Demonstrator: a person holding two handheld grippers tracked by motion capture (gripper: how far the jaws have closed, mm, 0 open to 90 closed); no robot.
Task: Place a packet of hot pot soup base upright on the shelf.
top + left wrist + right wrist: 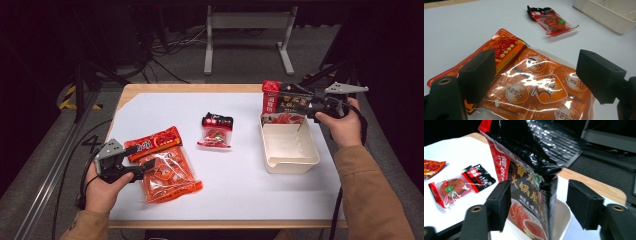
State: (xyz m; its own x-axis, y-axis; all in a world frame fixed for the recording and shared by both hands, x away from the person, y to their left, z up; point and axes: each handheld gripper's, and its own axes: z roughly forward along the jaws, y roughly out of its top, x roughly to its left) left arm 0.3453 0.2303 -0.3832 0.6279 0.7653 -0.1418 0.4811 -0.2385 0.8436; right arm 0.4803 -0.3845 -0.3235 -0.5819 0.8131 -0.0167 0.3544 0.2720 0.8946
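The right gripper (pixel 311 106) stands at the far end of the white tray (pixel 290 159), where a black-and-red pouch (pixel 287 102) is propped upright with its lower edge inside the tray. In the right gripper view the jaws are spread, one on each side of the pouch (pixel 529 185); the left jaw lies against or just beside its printed face, while a clear gap separates the other jaw from the pouch's edge. So the pouch is not pinched: it seems to lean on the tray's end wall, either just let go or about to be taken. Standing it on edge would leave the tray floor free for the other packets.

The left gripper (pixel 142 167) hovers low over the big orange bag (pixel 167 172) at the near left of the tabletop (pixel 240 185). Its jaws are spread wide above the bag's clear front (pixel 541 87), touching nothing that I can make out, placed as if to close on the crinkly film. This looks like the next thing to go into the tray.

The small snack packet (pixel 216 131) lies flat mid-tabletop, well apart from both grippers, between the bag and the tray.
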